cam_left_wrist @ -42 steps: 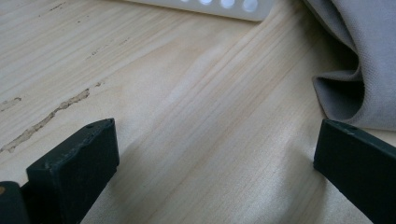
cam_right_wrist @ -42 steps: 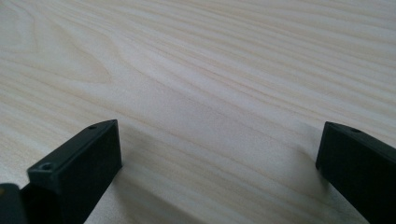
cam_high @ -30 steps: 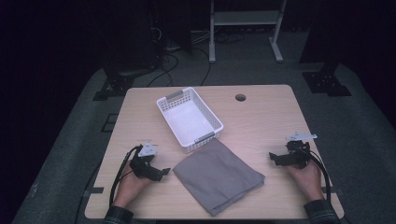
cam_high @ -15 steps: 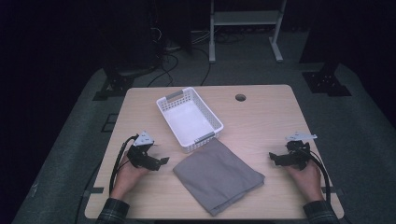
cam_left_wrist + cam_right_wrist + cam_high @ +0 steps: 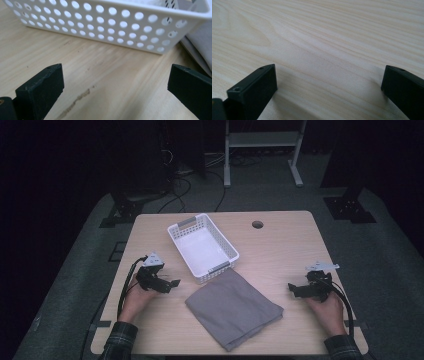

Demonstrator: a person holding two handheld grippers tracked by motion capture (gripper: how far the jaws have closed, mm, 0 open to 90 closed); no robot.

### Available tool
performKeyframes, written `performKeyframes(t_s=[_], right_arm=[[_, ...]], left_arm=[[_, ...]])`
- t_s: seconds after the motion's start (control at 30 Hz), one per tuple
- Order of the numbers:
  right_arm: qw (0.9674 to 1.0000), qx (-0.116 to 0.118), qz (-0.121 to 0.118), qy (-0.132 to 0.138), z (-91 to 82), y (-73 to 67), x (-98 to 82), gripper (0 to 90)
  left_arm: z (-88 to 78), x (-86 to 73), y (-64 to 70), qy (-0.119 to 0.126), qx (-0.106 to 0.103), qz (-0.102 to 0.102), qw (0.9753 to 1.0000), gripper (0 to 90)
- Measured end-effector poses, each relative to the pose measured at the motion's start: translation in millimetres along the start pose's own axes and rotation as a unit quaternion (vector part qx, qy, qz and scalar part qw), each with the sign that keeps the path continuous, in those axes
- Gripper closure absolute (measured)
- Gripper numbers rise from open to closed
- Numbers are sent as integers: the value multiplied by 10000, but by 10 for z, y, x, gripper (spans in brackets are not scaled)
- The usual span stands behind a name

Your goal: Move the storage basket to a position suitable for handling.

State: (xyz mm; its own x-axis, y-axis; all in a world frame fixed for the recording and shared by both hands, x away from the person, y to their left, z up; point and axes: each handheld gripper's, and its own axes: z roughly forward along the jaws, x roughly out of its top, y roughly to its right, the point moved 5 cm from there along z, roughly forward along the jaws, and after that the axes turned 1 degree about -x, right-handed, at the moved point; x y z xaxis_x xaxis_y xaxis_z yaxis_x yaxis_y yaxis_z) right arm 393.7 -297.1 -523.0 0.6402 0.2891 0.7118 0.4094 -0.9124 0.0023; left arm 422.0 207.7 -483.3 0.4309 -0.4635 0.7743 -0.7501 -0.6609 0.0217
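Still at start: folded grey cloth [image 5: 234,309] near the table's [image 5: 280,240] front edge, outside the white basket [image 5: 202,247].
Both my grippers, left [image 5: 170,285] and right [image 5: 295,290], gape empty; grasping remains.

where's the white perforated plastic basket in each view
High view: white perforated plastic basket sits centre, slightly left, beyond the folded grey cloth.
Left gripper view: its holed side wall spans the top.
Right gripper view: not in it; bare light wooden table.
Shared landmark: the table's wood grain.
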Motion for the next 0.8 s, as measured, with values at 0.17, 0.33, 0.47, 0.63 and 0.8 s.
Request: performKeyframes(t_s=[0.17, 0.33, 0.47, 0.63, 0.8], right_arm=[[10000, -6, 7, 0, 0, -1, 0, 0], [10000, -25, 40, -6, 1, -6, 1, 0], [10000, -29, 44, -6, 2, -6, 2, 0], [10000, -37, 51, -6, 2, -7, 2, 0], [10000, -38, 53, -6, 2, -8, 2, 0]], left_arm=[[52, 83, -38, 77, -41, -25, 10000, 0], [106, 182, -45, 186, -101, 26, 9998, 0], [181, 272, -28, 165, -139, 110, 9997, 0], [242, 312, -18, 114, -206, 130, 9996, 0], [319, 382, 20, 81, -239, 184, 9995, 0]])
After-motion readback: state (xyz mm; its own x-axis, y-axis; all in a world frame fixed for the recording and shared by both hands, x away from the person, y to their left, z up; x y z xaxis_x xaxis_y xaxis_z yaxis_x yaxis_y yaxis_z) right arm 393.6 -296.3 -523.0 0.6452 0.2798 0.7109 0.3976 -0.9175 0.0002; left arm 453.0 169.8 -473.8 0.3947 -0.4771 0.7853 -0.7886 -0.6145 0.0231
